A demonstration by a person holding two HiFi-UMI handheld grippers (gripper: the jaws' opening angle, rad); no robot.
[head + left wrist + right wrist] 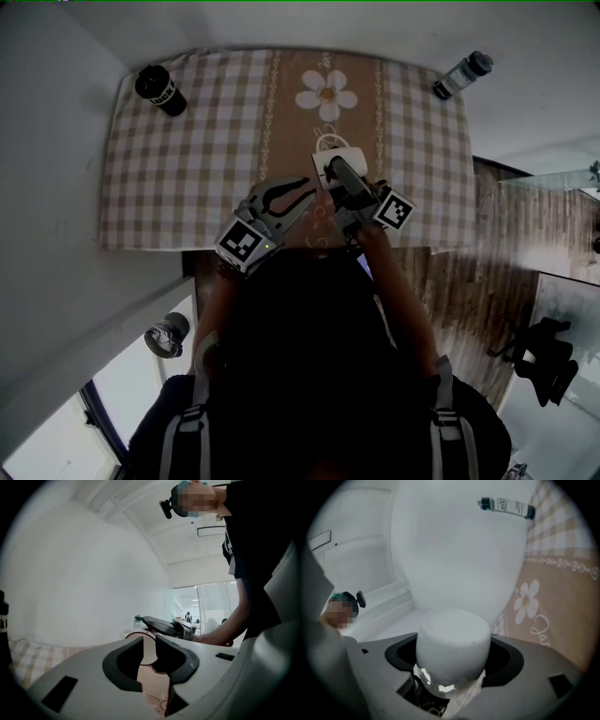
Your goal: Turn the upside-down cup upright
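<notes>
Right gripper view: we see right hand-held gripper [453, 660] clamped on white cup [452, 637] | left hand-held gripper [149, 649] narrow, empty | both by surface [187, 178] edge

Head view: even, bright light on the checked surface [187, 169]; the person [309, 375] below is underexposed, nearly black. Left gripper view and right gripper view: strong wide-angle bending, dark vignetted corners. Left: daylight from distant glazing [201, 606], with a washed-out near wall [84, 573]. Right: the white cup [452, 644] is soft and near overexposure, with specular patches at its lower edge.
</notes>
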